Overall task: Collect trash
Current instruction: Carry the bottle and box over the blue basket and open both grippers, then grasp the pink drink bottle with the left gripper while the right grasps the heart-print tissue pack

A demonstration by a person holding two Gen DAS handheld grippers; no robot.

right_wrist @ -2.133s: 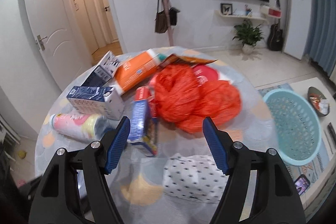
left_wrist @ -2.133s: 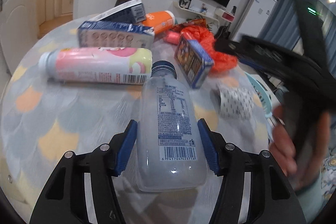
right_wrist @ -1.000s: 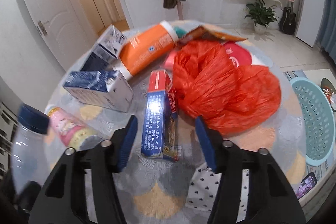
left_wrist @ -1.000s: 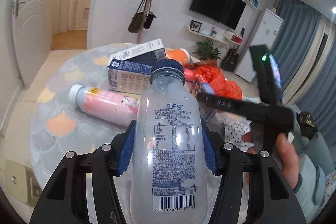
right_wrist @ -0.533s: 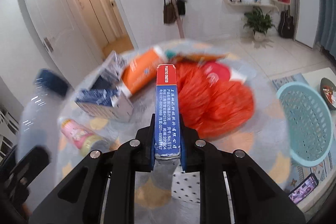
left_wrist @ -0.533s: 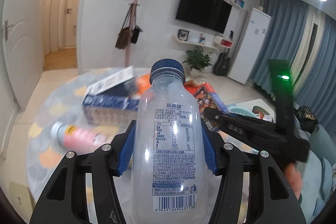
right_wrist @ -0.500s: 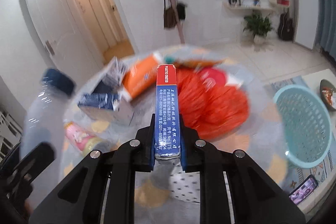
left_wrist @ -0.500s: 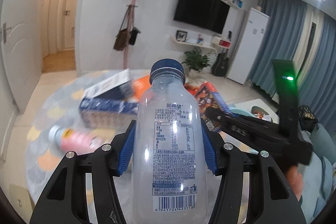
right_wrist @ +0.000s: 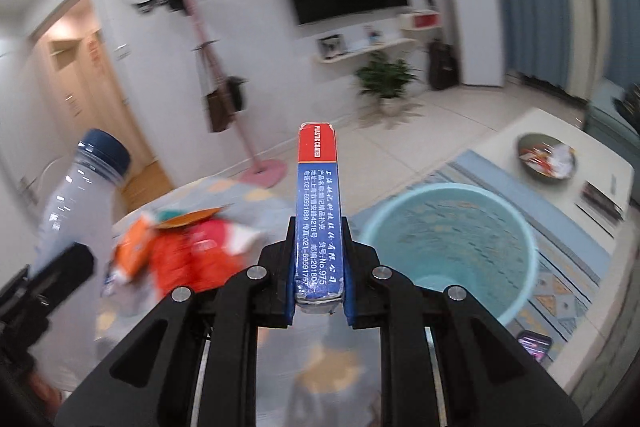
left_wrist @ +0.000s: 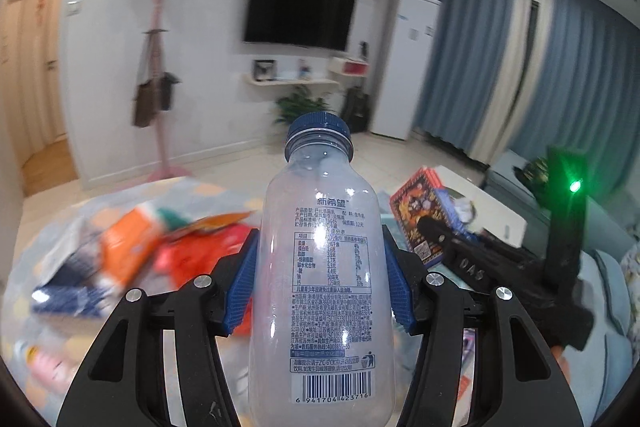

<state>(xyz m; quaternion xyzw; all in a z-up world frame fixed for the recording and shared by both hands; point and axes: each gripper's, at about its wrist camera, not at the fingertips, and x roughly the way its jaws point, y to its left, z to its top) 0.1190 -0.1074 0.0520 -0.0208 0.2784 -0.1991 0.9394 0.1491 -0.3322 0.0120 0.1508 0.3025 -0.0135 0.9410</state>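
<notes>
The left gripper (left_wrist: 320,283) is clenched on a clear bottle (left_wrist: 320,291), its blue pads (left_wrist: 242,287) pressed against both sides of the body. The bottle stands upright between the fingers, blue cap (left_wrist: 319,131) at the far end, barcode at the near end, and it is held up off the table (left_wrist: 52,223). To its right, in the left wrist view, the right gripper (left_wrist: 434,233) reaches in level from the right side, gripping a box (left_wrist: 420,211) whose red printed face shows; a green light glows on its upright handle.

The right gripper (right_wrist: 318,267) is closed tight on that box (right_wrist: 318,211), a narrow blue carton with a red far end, held edge-on and pointing away, lifted clear of the table (right_wrist: 248,195). Just right of it and lower lies a round teal basket (right_wrist: 520,267) on a patterned rug; whether the box is over its rim, I cannot tell. At the left of this view the bottle (right_wrist: 76,211) shows, tilted, in the left gripper, whose black body is at the near left edge.

On the table beyond and left of both grippers lies blurred litter: an orange carton (left_wrist: 132,243), a red bag (right_wrist: 188,259) and a blue-and-white carton (left_wrist: 76,279). A low white table (right_wrist: 560,179) with a bowl (right_wrist: 546,157) stands at far right.
</notes>
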